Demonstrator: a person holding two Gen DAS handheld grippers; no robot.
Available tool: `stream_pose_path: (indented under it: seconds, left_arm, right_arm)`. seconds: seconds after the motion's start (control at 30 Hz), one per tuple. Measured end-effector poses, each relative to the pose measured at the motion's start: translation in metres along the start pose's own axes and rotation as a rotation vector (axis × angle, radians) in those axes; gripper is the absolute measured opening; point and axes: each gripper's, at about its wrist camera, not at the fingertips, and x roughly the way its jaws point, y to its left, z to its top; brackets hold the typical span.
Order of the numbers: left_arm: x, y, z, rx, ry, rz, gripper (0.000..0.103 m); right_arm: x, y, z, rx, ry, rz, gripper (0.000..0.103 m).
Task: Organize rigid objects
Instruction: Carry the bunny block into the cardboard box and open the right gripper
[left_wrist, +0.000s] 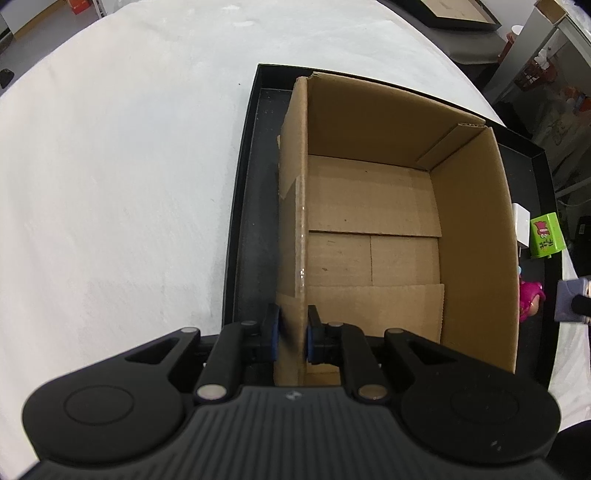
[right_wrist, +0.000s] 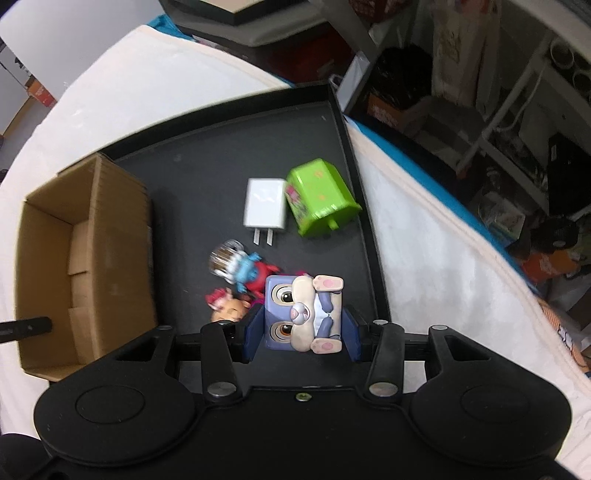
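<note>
Clamping the box (left_wrist: 369, 206) wall with my left gripper (left_wrist: 292, 334), I see its floor bare. My right gripper (right_wrist: 301, 334) pinches the rabbit cube (right_wrist: 304, 312) just above the tray (right_wrist: 207, 177). Beyond it: two chargers, white (right_wrist: 265, 203) and green (right_wrist: 319, 195), touching; three small figures (right_wrist: 240, 280), blurred, overlapping.

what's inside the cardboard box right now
Nothing: the cardboard box shows only its bare bottom flaps. The left tool, shut on the near wall, hides the corner below it. The bunny figurine sits in the right tool, outside the box.
</note>
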Motion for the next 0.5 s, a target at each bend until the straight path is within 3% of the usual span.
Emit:
stream_pose_path:
  seconds: [0.5]
  left_arm:
    - [0.002,0.003,0.001,-0.001,0.015,-0.032,0.014]
  right_arm:
    - [-0.031,0.083,0.033,-0.103,-0.067,0.049,0.044]
